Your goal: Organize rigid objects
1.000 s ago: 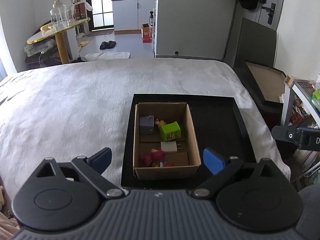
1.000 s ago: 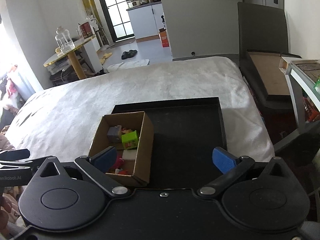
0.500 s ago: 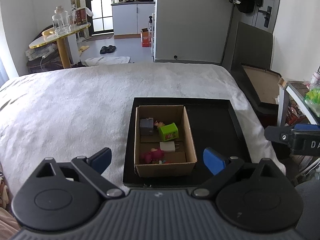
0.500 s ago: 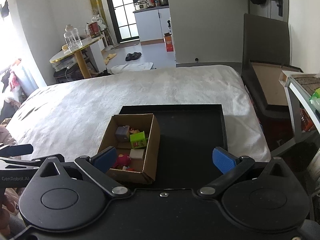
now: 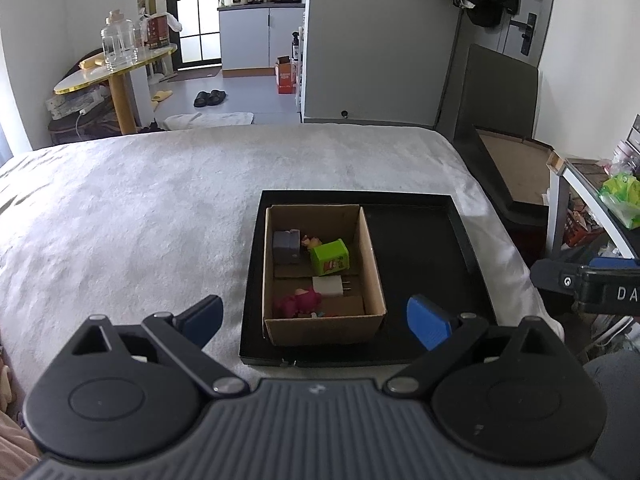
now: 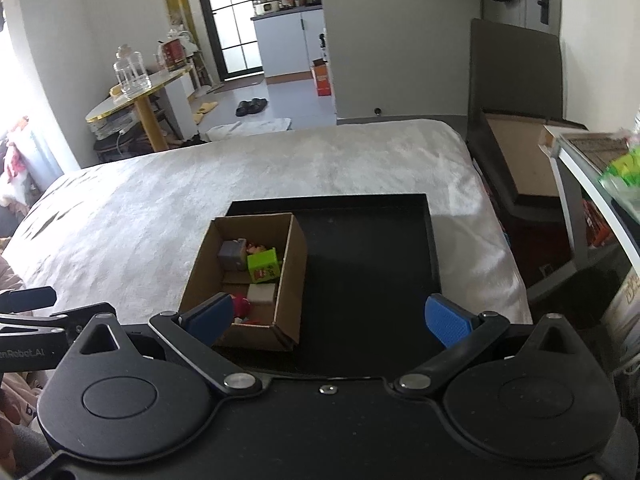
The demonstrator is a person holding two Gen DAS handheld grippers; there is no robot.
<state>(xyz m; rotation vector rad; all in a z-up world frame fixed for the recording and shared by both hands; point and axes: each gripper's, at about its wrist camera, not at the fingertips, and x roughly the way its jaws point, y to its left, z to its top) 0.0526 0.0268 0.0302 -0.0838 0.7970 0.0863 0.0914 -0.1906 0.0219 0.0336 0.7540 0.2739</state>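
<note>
On a bed (image 5: pixel 132 216) under a pale, fuzzy blanket, toward its right edge: a black tray (image 5: pixel 420 264), flat, with a cardboard box (image 5: pixel 372 264) filling its left half and bare black base on the right. Inside the box, at the far end, a grey block (image 5: pixel 286 246) beside a green cube (image 5: pixel 330 258), with a small pinkish figure (image 5: pixel 307 241) between them; nearer, a white charger plug (image 5: pixel 329 286) touching a red toy (image 5: pixel 300 302). Near the camera, the left gripper (image 5: pixel 314 320), held above the blanket and the tray's near edge, blue pads spread wide, holding nothing. Likewise the right gripper (image 6: pixel 330 318), wide open and empty, its left pad overlapping the box's near corner in view, whether touching or above cannot be told. Beyond the bed, a grey floor with black slippers (image 5: pixel 210 98) and a white mat (image 5: pixel 208 119); at left a round yellow-edged table (image 5: pixel 116 70) carrying a glass jar (image 5: pixel 117 44); farther back a glazed door (image 5: pixel 198 12) and white kitchen cabinets (image 5: pixel 260 38). At right, a dark panel (image 5: pixel 500 96) against the wall and a shelf with a green bag (image 5: pixel 622 196).
</note>
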